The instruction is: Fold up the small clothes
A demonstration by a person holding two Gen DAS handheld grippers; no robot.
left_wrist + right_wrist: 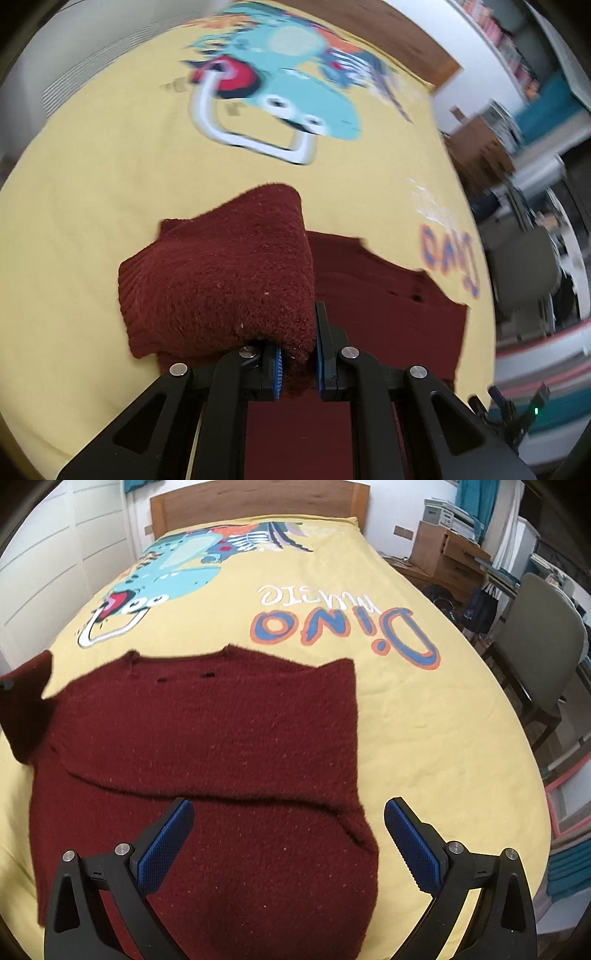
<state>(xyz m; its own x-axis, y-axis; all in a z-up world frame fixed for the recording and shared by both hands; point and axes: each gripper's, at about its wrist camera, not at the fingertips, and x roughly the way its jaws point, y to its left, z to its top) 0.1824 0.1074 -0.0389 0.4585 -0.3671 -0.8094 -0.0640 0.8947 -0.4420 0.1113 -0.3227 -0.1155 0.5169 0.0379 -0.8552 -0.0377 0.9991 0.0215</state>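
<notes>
A dark red knitted sweater (pixel 207 738) lies flat on a yellow dinosaur bedspread (pixel 424 738). Its right sleeve is folded across the body. My left gripper (pixel 297 365) is shut on the left sleeve (pixel 221 280) and holds it lifted and bunched above the sweater body (pixel 388 314). That lifted sleeve shows at the left edge of the right wrist view (pixel 26 709). My right gripper (pixel 288 830) is open and empty, hovering over the lower right part of the sweater.
A wooden headboard (pixel 258 502) stands at the far end of the bed. A grey chair (pixel 543 646) and a wooden desk unit (pixel 443 557) stand to the right. White wardrobe doors (pixel 55 554) are on the left.
</notes>
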